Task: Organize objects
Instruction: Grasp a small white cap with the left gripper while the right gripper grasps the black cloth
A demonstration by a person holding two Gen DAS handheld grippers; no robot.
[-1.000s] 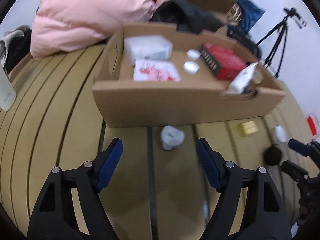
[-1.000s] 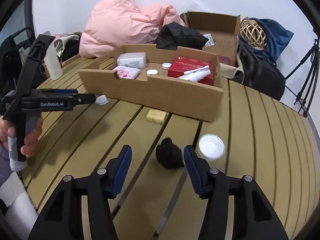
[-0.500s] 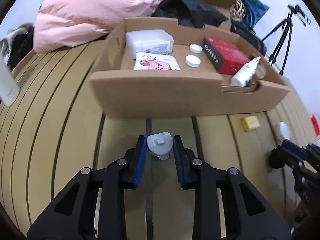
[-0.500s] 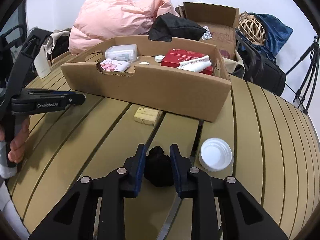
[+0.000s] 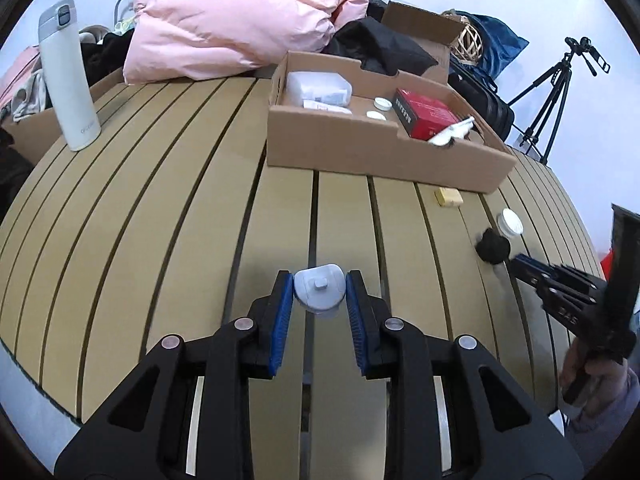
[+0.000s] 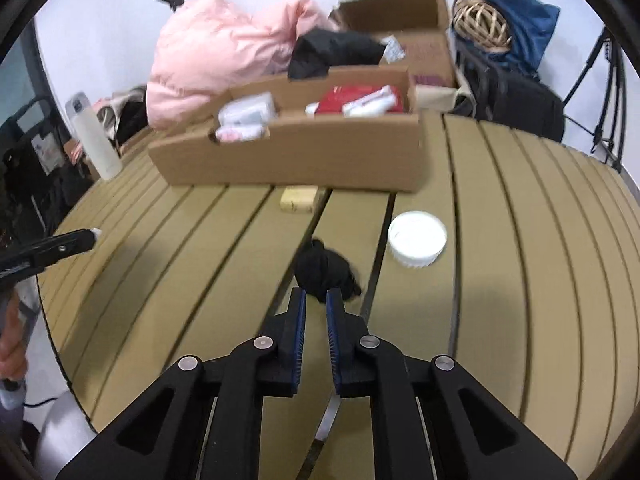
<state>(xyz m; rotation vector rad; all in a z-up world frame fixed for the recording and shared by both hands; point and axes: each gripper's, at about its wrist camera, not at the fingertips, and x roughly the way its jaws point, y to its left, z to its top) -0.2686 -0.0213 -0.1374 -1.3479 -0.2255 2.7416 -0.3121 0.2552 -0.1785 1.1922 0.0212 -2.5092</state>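
My left gripper (image 5: 319, 289) is shut on a small pale grey cap-like object (image 5: 320, 290) and holds it above the slatted table, well back from the cardboard tray (image 5: 384, 152). My right gripper (image 6: 316, 299) is shut on the near edge of a black fuzzy ball (image 6: 325, 270); the ball also shows in the left wrist view (image 5: 493, 245). The tray (image 6: 288, 156) holds a red box (image 5: 424, 114), white packets, small lids and a tube.
A white lid (image 6: 417, 237) and a yellow block (image 6: 298, 199) lie on the table before the tray. A white flask (image 5: 70, 76) stands at the table's left. A pink jacket (image 5: 224, 20), bags, a box and a tripod (image 5: 560, 88) are behind.
Both grippers closed on their objects and pulled back from the tray. The left lifted the grey cap away; the right drew back so only the ball's near edge is between its pads.
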